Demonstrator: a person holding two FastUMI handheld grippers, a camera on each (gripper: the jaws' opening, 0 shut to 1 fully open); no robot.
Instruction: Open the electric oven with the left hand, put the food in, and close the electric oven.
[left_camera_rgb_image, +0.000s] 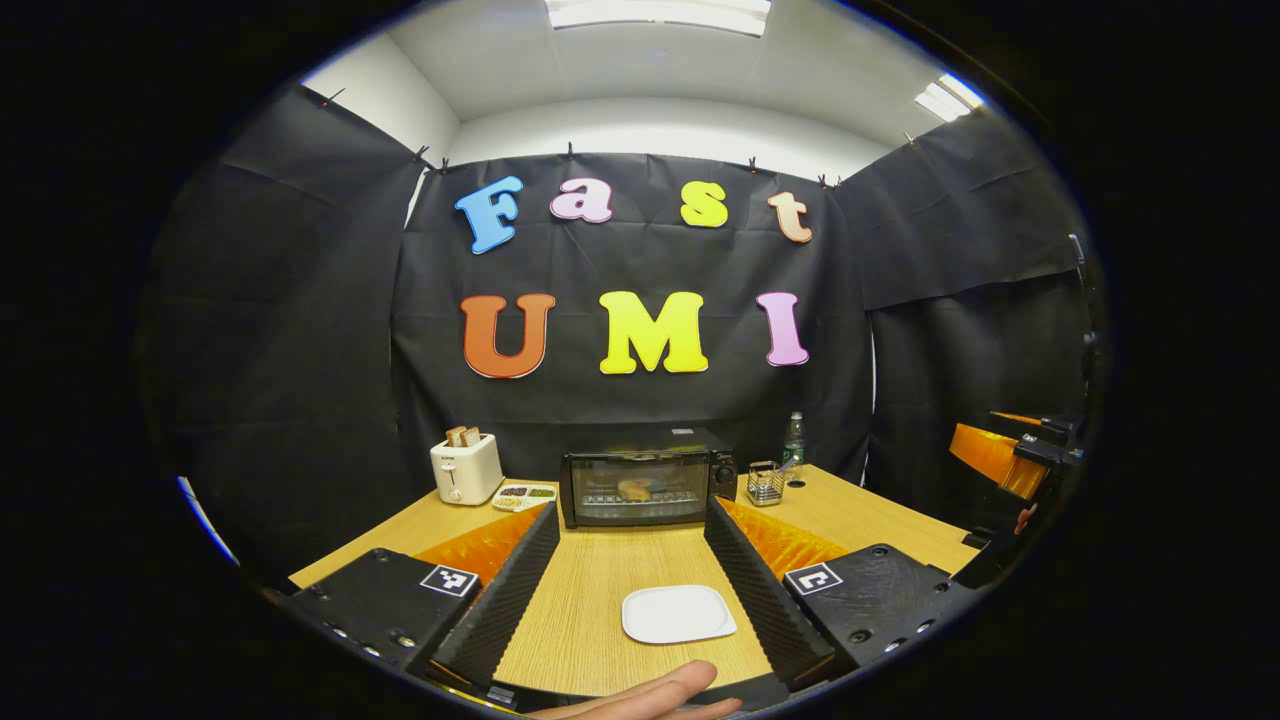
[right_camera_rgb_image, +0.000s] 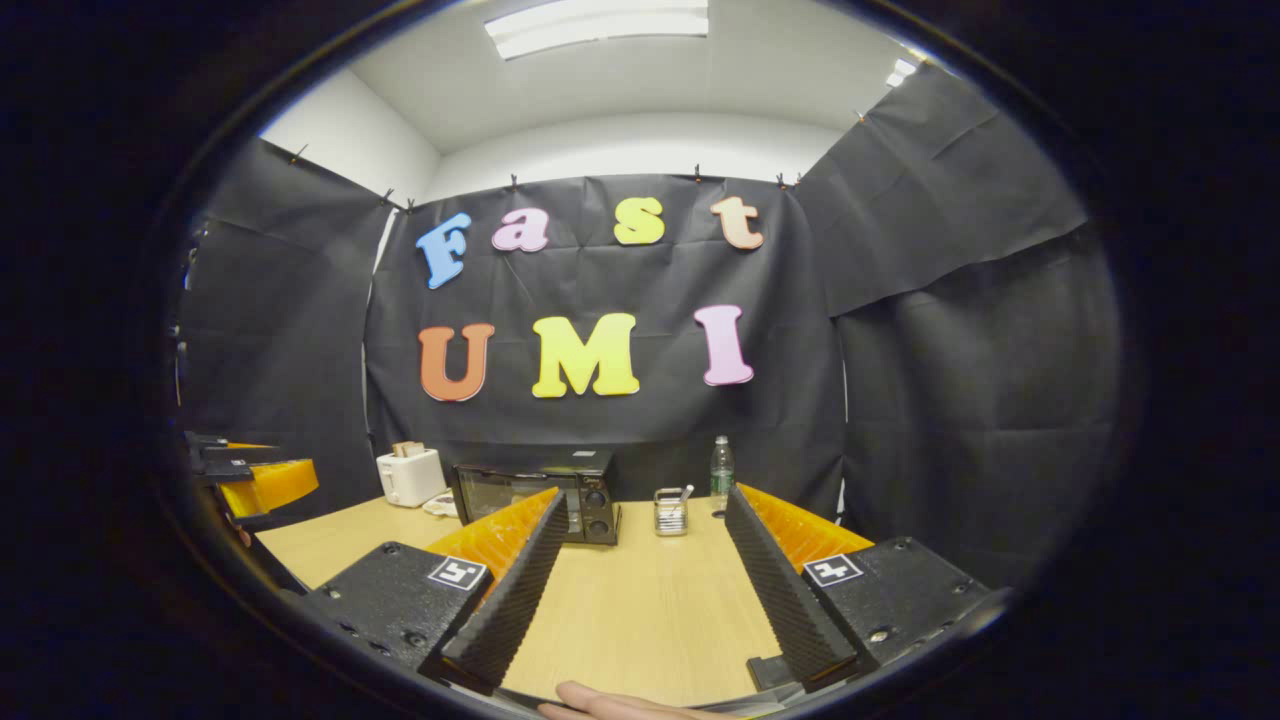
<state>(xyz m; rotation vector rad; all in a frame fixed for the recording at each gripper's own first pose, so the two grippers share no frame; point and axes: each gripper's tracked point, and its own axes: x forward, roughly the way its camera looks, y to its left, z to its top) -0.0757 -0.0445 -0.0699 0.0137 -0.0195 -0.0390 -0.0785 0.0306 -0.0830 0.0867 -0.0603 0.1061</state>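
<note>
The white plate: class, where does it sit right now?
In the left gripper view, the white plate lies empty on the wooden table, between the open jaws, in front of the closed oven.

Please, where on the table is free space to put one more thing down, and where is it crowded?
Free: the bare wood between the oven door and the white plate, and the table's right side, nearer than the cutlery holder. Crowded: the back row, from toaster and snack tray to the bottle.
</note>
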